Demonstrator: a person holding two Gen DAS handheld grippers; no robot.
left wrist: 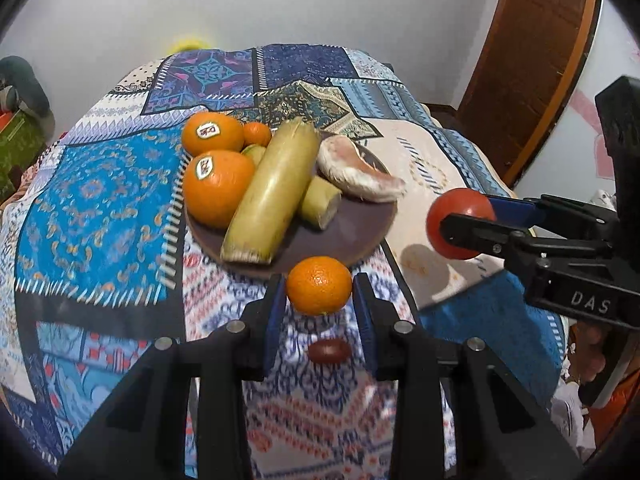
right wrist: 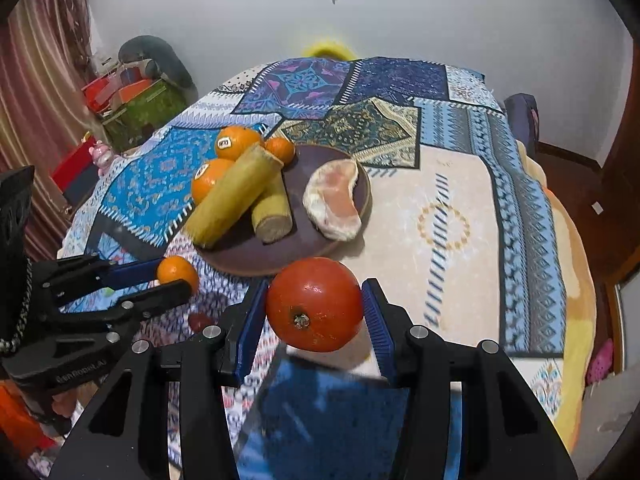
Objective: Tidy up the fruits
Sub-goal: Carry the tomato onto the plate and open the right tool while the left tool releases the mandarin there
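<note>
Carrying step: left claw (left wrist: 319, 292) grips a mandarin (left wrist: 319, 285), right claw (right wrist: 315, 309) a tomato (right wrist: 315, 304), both just short of the plate (left wrist: 352, 236); next, set them on its bare near side.

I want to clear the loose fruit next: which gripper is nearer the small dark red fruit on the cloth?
Left. The left gripper, shut on a mandarin, hangs just above the small dark red fruit; the right gripper, holding a tomato, is off to its right.
</note>
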